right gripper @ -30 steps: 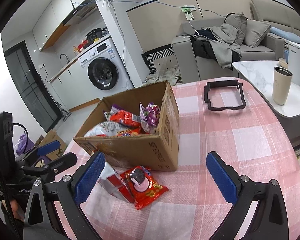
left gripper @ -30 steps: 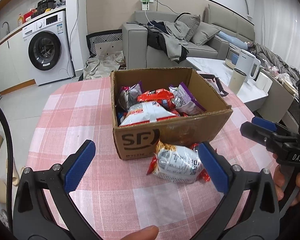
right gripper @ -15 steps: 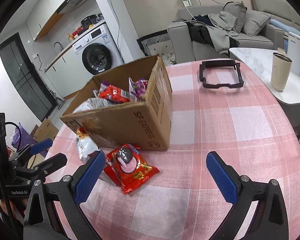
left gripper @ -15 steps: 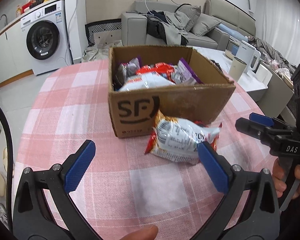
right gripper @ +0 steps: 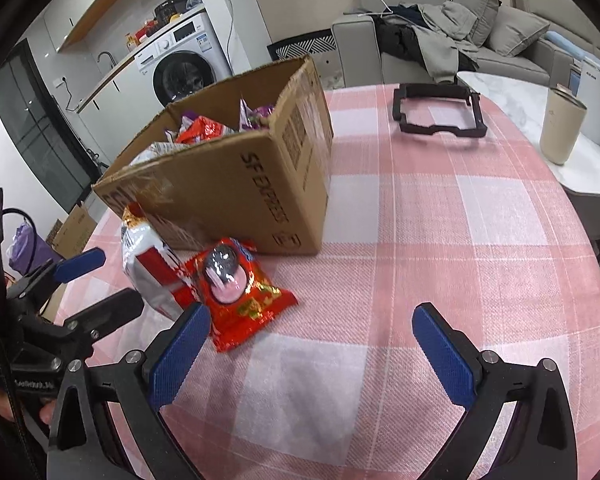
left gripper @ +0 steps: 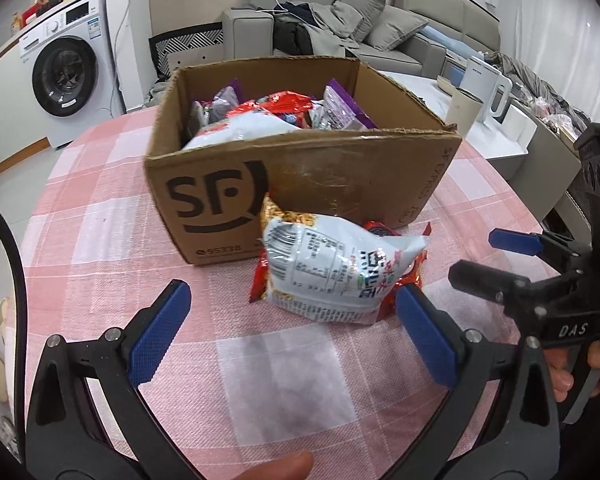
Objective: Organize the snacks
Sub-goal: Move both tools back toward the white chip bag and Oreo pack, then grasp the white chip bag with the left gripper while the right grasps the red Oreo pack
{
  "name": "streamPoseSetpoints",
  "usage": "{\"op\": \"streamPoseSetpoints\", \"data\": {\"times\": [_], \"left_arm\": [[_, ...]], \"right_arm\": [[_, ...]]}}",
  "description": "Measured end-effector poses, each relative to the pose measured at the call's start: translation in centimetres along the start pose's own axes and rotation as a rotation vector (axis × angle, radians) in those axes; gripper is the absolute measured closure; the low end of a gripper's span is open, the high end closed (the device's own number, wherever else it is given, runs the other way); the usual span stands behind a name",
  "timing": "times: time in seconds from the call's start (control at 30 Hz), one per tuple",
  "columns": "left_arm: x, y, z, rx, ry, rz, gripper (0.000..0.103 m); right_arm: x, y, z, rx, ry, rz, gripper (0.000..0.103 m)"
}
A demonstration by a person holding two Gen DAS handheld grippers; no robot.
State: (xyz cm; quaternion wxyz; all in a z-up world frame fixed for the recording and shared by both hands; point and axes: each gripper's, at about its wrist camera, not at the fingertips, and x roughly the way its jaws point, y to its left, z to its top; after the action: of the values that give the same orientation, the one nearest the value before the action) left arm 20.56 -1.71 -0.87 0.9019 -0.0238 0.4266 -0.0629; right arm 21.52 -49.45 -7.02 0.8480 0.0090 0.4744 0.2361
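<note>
Table [left gripper: 100,240] is round, covered w/ a woven pink-and-white check cloth. On it sits one cardboard box [left gripper: 300,176], corrugated, brown, open-topped w/ ragged cut edges, black "SF" logo on one face and glossy tape streaks across the front. Inside: a heap of crinkly foil snack bags [left gripper: 276,120], white, red and purple; exact count can't be told.

Two packets lie outside the box, on the cloth just beside its front wall. The white packet [left gripper: 332,276] is puffy, silvery-white foil w/ fine printed text and red trim; it leans against the box. The red packet [right gripper: 240,292] is flat, shiny red plastic w/ a dark round cookie picture, partly tucked under the white one.

Left gripper [left gripper: 296,328]: black plastic frame, two fingers [left gripper: 160,332] w/ blue ribbed pads, spread wide apart, holding nothing; the white packet sits just ahead of them, near the right pad. Right gripper [right gripper: 312,356]: same build, two blue-padded fingers [right gripper: 444,356] also spread wide, empty, w/ the red packet next to its left pad. A hand [left gripper: 580,372] grips the right tool's handle.

Further back on the cloth: one black rectangular plastic frame [right gripper: 436,112], hollow in the middle. Off the table, on a white marble-look top: one beige cylindrical tumbler [right gripper: 560,128] and a white kettle [left gripper: 488,92]. Bkgd: one white washing machine [left gripper: 68,68] and a grey fabric sofa [left gripper: 380,28] w/ clothes piled on it.
</note>
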Motion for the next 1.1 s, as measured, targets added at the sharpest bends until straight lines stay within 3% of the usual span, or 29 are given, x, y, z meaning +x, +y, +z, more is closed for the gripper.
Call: {"op": "streamPoseSetpoints", "data": {"times": [0.3, 0.57, 0.7, 0.83, 1.1], "left_arm": [[1.8, -1.0, 0.8, 0.053, 0.016, 0.003, 0.001], [2.5, -1.2, 1.1, 0.059, 0.023, -0.055, 0.02], [2.8, -1.5, 1.0, 0.077, 0.025, -0.055, 0.022], [3.3, -1.6, 1.0, 0.079, 0.044, -0.086, 0.035], [3.5, -1.3, 0.8, 0.076, 0.04, -0.095, 0.045]], "right_arm": [[-0.1, -1.1, -0.3, 0.027, 0.008, 0.04, 0.0], [0.1, -0.7, -0.3, 0.001, 0.006, 0.053, 0.001], [0.1, -0.6, -0.3, -0.005, 0.003, 0.05, 0.001], [0.1, -0.6, -0.2, -0.003, -0.001, 0.041, 0.001], [0.3, -0.4, -0.3, -0.011, 0.004, 0.043, 0.004]]}}
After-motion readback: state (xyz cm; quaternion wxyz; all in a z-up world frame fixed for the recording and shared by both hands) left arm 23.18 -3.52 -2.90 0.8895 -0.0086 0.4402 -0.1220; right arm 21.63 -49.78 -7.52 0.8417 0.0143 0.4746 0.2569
